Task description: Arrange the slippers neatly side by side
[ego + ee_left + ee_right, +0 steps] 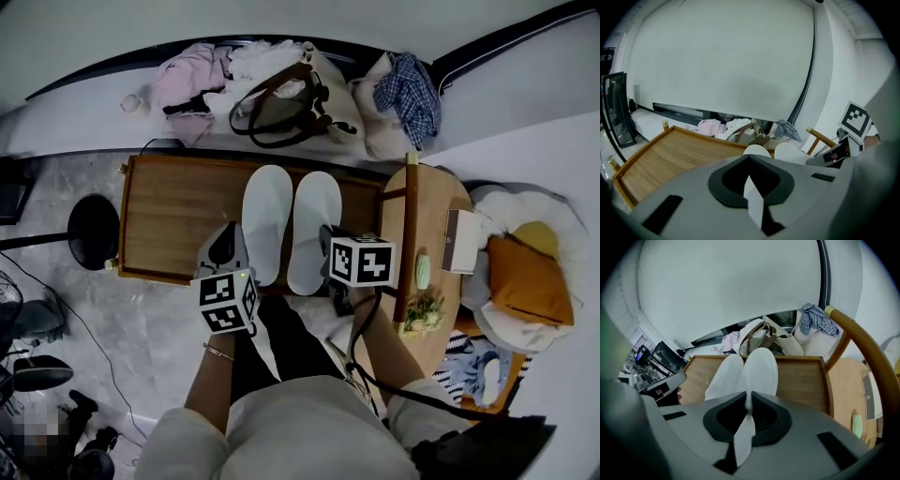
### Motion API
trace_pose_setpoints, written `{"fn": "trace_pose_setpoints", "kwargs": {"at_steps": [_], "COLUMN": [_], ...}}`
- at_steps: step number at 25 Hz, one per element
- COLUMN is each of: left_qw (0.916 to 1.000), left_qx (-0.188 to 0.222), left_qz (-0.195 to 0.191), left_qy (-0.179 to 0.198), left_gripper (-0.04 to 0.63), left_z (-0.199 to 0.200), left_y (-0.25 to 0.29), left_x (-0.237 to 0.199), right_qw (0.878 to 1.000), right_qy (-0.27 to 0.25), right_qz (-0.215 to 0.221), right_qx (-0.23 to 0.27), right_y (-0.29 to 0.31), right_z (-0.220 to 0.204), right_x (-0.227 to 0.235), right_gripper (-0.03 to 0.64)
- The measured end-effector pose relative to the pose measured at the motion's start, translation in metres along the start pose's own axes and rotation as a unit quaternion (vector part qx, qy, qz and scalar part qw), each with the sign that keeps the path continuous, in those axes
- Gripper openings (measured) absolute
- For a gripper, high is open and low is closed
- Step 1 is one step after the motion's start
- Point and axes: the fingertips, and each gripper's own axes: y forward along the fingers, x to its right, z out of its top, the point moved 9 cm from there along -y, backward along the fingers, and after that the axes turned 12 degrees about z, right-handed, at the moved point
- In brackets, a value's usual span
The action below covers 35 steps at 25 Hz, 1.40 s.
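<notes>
White left slipper (265, 221) and right slipper (315, 230) lie touching, toes far, on the wooden desk (173, 217). The left gripper (228, 242) and right gripper (330, 246) hover at the heels, jaws together and empty, so the pairing looks complete.

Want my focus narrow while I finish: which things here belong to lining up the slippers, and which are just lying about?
Belong to the job:
left slipper
right slipper
left tool, shut on the left slipper's near end
right tool, shut on the right slipper's near end
wooden tray beneath them

Lying about:
handbag
pink clothes
checked shirt
orange cushion
side table
</notes>
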Motion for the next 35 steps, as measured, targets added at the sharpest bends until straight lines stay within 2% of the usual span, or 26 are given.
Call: {"fn": "trace_pose_setpoints", "kwargs": {"at_steps": [17, 35], "left_qw": [0.9998, 0.9995], "left_qx": [-0.019, -0.029], "left_qz": [0.005, 0.002], "left_qy": [0.001, 0.012], "left_gripper": [0.005, 0.006], "left_z": [-0.012, -0.017], "left_y": [0.01, 0.013], "left_x": [0.002, 0.005], "right_qw": [1.0, 0.999], "right_qy": [0.005, 0.014], "right_qz": [-0.011, -0.029], "right_qx": [-0.016, -0.001], "right_y": [0.017, 0.021], "right_z": [-0.004, -0.01], "right_x": [0.016, 0.022], "right_gripper": [0.044, 0.048]}}
